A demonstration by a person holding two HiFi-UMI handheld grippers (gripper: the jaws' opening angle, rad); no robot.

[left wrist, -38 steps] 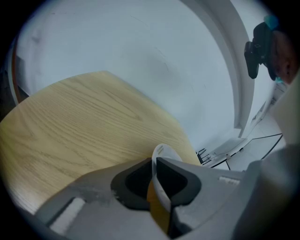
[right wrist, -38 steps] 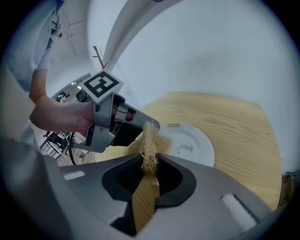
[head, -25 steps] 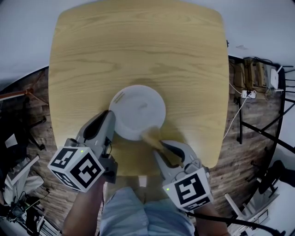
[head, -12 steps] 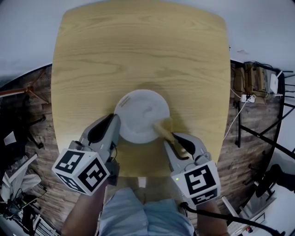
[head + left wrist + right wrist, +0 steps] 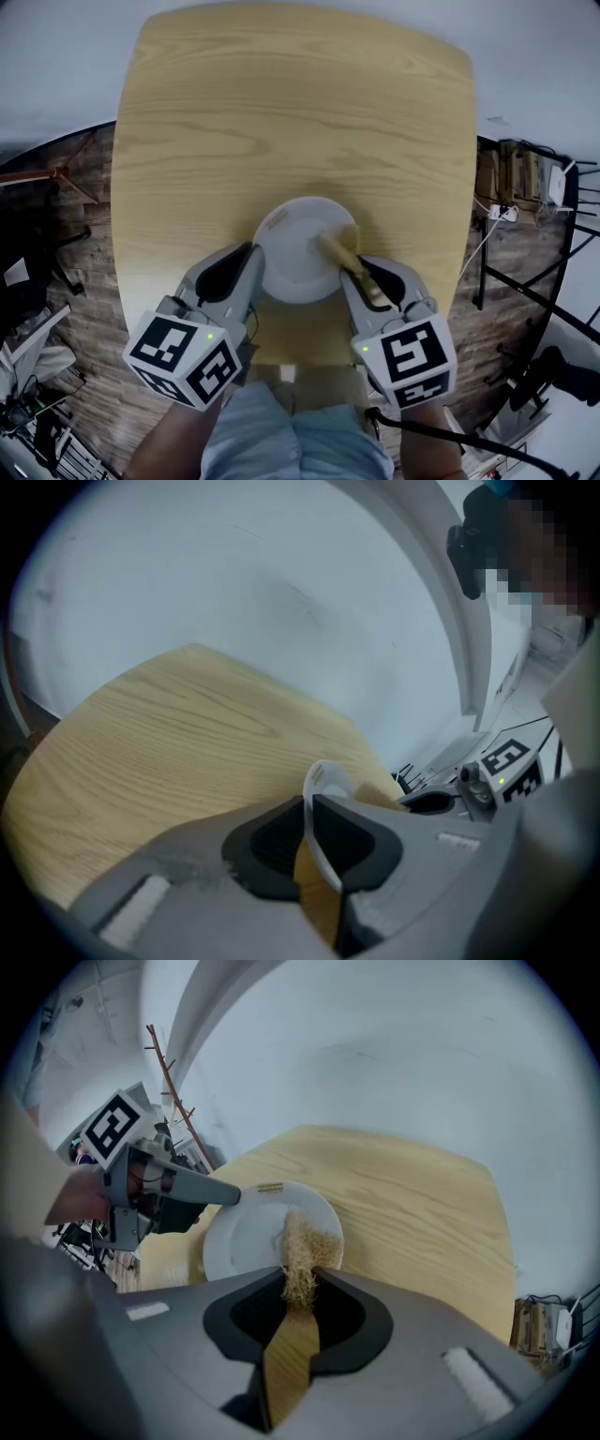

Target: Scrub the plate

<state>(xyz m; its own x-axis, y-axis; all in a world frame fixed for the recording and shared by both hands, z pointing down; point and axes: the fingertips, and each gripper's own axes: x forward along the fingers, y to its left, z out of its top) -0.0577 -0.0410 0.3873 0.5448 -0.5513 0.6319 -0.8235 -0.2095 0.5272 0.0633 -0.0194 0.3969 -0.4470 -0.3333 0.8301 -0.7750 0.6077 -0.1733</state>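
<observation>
Left gripper view alone shows the left gripper (image 5: 306,802) pinching the plate (image 5: 322,774) rim; the right gripper (image 5: 299,1276) clamps a brush (image 5: 292,1353), bristles (image 5: 305,1241) on the plate.

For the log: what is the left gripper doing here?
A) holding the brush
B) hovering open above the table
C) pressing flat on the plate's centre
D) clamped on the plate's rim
D: the left gripper has its jaws shut on the white rim of the plate, while the right gripper holds the brush.
</observation>
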